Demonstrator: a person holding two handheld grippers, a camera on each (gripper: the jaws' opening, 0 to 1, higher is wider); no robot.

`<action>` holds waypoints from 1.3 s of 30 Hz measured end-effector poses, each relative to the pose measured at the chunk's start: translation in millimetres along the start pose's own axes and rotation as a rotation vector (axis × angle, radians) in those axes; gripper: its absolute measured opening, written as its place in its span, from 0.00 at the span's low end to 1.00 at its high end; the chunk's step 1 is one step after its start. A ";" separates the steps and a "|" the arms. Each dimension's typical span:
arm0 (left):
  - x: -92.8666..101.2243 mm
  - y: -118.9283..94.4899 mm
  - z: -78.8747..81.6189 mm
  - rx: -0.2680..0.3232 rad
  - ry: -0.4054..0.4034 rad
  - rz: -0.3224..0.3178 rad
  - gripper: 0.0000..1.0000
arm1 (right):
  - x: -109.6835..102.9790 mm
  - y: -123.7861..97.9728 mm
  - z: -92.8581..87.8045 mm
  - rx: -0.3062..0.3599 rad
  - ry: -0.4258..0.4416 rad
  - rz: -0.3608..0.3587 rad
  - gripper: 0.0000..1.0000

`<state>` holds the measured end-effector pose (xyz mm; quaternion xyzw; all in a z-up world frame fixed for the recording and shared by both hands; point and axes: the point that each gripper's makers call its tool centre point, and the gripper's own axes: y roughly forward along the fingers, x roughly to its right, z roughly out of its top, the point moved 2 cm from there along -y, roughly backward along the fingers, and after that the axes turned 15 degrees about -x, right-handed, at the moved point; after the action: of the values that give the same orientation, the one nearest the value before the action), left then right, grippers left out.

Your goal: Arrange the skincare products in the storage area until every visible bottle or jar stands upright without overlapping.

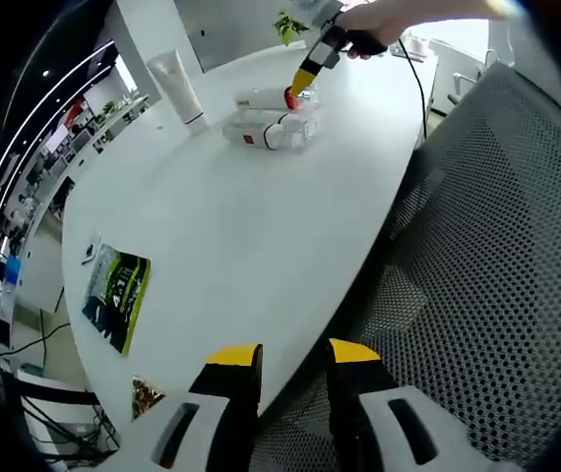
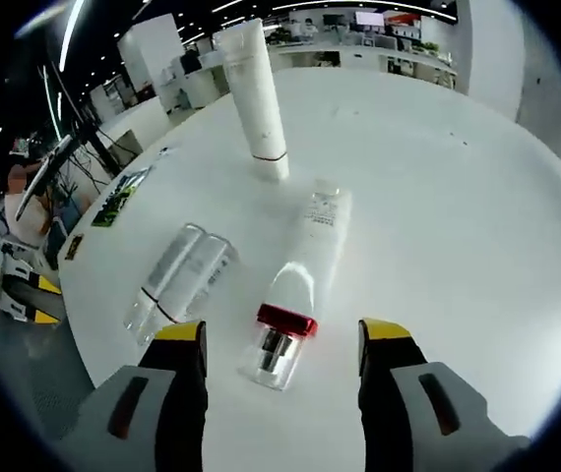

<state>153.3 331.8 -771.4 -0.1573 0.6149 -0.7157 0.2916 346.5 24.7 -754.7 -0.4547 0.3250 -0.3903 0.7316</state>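
A wide white table (image 2: 458,216) in an open office was spread beneath both grippers. In the right gripper view, a white tube (image 2: 254,98) was seen standing upright on its cap, while a white bottle with a red collar (image 2: 295,285) and two clear bottles (image 2: 177,280) were laid flat near it, apparently just apart. The right gripper (image 2: 280,344) was held wide open around the red-collared bottle's clear cap, nothing clamped. The left gripper (image 1: 293,359) was kept parted and empty at the table edge, beside a mesh chair (image 1: 497,246).
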 end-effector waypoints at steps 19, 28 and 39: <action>-0.6 1.7 -1.3 -0.011 0.000 0.004 0.26 | 5.8 10.5 -11.1 0.034 -0.030 -0.161 0.33; -0.2 3.2 -2.6 -0.017 0.003 0.002 0.26 | 11.1 21.6 -26.7 0.046 0.048 -0.144 0.29; 0.9 3.1 -3.1 -0.022 0.004 0.000 0.26 | 17.4 16.7 -25.8 0.098 0.138 -0.110 0.27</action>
<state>151.5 333.4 -775.2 -0.1590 0.6234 -0.7092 0.2883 338.1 3.6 -781.8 -0.4075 0.3298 -0.4757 0.7063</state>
